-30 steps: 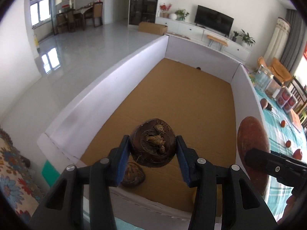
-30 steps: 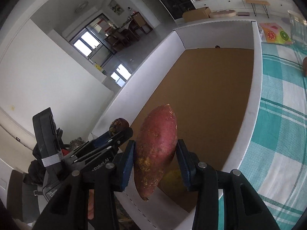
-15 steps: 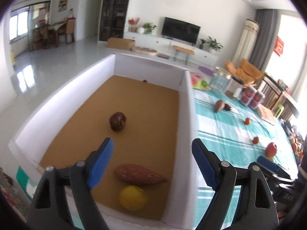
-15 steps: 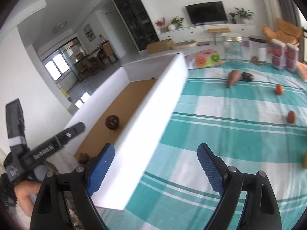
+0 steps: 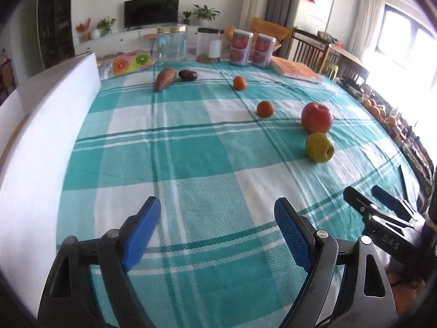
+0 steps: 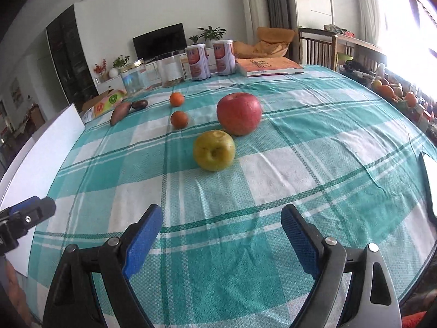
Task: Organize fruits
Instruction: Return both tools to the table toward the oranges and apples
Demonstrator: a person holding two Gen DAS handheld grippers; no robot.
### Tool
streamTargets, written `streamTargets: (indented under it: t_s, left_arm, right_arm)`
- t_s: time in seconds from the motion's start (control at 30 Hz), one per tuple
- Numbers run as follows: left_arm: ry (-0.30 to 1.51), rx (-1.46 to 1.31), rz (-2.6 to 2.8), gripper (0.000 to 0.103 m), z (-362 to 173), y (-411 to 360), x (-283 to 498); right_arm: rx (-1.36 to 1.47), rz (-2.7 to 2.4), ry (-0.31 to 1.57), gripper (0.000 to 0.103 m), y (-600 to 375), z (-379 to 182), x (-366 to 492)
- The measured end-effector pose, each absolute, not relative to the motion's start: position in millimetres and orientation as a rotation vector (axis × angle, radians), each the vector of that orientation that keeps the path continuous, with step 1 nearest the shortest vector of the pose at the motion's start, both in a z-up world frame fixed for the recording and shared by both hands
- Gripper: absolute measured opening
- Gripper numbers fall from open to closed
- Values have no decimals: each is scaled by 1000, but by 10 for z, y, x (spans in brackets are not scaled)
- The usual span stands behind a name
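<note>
Both grippers hover open and empty over the teal checked tablecloth point(image 5: 191, 164). My left gripper point(image 5: 217, 216) faces the table; the white box wall point(image 5: 46, 142) is at its left. My right gripper point(image 6: 221, 221) points at a yellow-green apple point(image 6: 214, 150) with a red apple point(image 6: 239, 113) just behind it. These also show in the left wrist view: yellow-green apple point(image 5: 319, 147), red apple point(image 5: 316, 117). Two small oranges point(image 5: 265, 108) point(image 5: 239, 83), a sweet potato point(image 5: 165, 78) and a dark fruit point(image 5: 188, 75) lie farther back.
Glass jars point(image 5: 172, 43), two red cans point(image 5: 240, 47) and an orange book point(image 5: 296, 69) stand along the far table edge. A fruit-print box point(image 5: 128, 63) lies by the white box's far corner. Chairs and a crate of fruit point(image 6: 393, 93) stand at the right.
Both grippers let go of their loads, the dark round fruit and the sweet potato, in the box. They opened and swung right from the box to the tablecloth.
</note>
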State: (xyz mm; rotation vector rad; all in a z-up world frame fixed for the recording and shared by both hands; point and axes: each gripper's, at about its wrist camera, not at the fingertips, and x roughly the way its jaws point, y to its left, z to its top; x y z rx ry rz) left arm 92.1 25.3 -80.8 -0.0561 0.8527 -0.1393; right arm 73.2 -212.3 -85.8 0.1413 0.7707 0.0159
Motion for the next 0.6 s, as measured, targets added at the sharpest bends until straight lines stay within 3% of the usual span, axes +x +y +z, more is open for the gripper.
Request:
streamTargets:
  t_s: [0.43,0.6]
  left_arm:
    - [905,5,-77,87,-1260,168,1181]
    - [920,35,-74,94,-1287,115,1207]
  right_arm:
    - [196,-23,805,88,-2185,-971,754]
    - [199,-104,777,88,-2284,-909,713]
